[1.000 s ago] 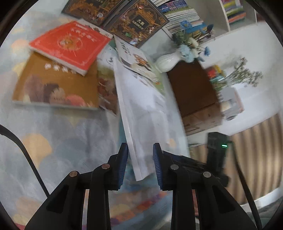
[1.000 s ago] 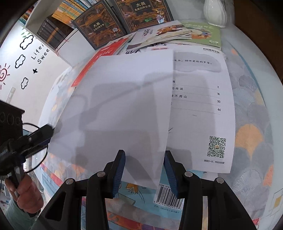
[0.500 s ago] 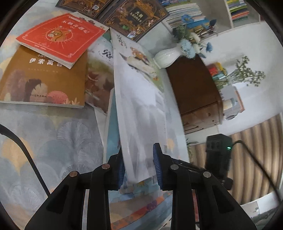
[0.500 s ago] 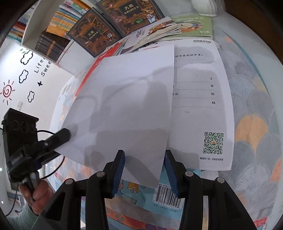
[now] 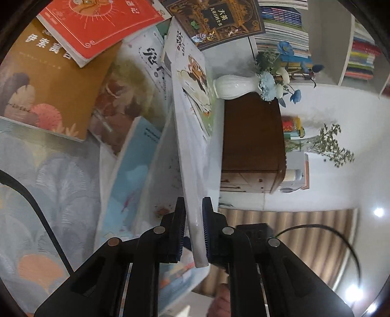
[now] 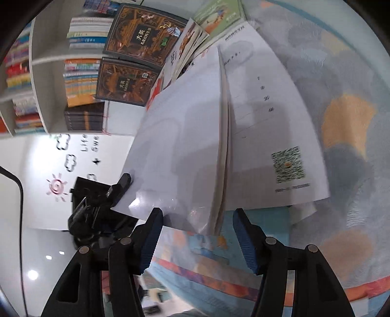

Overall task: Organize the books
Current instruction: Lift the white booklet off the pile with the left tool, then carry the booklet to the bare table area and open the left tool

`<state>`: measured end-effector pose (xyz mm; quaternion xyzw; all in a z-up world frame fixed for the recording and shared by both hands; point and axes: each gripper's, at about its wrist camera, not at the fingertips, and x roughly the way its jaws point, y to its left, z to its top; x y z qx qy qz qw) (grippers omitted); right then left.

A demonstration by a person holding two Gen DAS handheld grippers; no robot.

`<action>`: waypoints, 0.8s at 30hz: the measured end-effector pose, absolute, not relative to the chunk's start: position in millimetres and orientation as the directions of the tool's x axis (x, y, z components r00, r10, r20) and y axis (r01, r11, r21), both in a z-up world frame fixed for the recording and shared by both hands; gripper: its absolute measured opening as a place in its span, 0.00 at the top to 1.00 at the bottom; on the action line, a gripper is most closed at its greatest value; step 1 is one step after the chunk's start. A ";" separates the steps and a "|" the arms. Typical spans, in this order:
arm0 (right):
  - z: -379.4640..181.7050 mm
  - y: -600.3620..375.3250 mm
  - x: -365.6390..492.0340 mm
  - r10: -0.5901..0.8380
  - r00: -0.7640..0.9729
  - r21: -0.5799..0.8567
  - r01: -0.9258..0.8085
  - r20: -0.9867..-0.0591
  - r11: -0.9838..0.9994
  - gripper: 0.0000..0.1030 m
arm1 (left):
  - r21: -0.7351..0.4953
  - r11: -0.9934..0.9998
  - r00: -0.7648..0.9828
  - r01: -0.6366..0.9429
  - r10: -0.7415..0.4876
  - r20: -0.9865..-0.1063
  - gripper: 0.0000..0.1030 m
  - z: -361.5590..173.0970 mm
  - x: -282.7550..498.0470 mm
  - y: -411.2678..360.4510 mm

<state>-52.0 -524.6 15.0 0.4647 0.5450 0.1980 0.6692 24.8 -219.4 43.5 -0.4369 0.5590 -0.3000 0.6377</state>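
Left wrist cam sits right behind the left tongs, angled down and rolled, very close on the open white book; vase and bookshelf beyond. Right wrist cam looks along the right tongs from the book's other side, also close and tilted. Shared: the open white book, dark ornate book, bookshelf; left tongs show in the right view.

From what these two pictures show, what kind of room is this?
Probably a reading room or a child's study at home. White shelves packed with colourful book spines stand behind, picture books such as the red softcover book lie on a patterned tablecloth, and a white ceramic vase of blue flowers stands nearby.
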 end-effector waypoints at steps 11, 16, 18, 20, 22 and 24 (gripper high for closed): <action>27.0 -513.8 -37.1 0.736 0.404 0.838 0.205 -0.544 0.506 0.75 | -0.837 0.537 0.162 -0.109 -0.821 -0.548 0.90 43.8 29.2 -212.2; 69.4 -474.0 -35.6 0.557 0.414 0.634 0.065 -0.719 0.770 0.76 | -0.718 0.694 0.182 0.050 -0.713 -0.677 0.88 63.8 24.6 -218.4; 76.2 -461.5 -38.9 0.508 0.419 0.571 0.031 -0.752 0.820 0.76 | -0.635 0.759 0.210 0.143 -0.650 -0.730 0.87 77.0 19.5 -222.2; 85.6 -443.7 -43.2 0.451 0.425 0.490 -0.021 -0.785 0.872 0.76 | -0.598 0.776 0.231 0.198 -0.630 -0.741 0.87 85.6 14.5 -217.5; 94.1 -425.3 -47.3 0.405 0.434 0.409 -0.087 -0.805 0.908 0.76 | -0.610 0.763 0.238 0.213 -0.646 -0.725 0.87 89.4 13.9 -206.2; 105.7 -409.1 -53.9 0.388 0.452 0.366 -0.139 -0.803 0.920 0.76 | -0.651 0.728 0.245 0.215 -0.685 -0.686 0.87 91.9 10.5 -187.0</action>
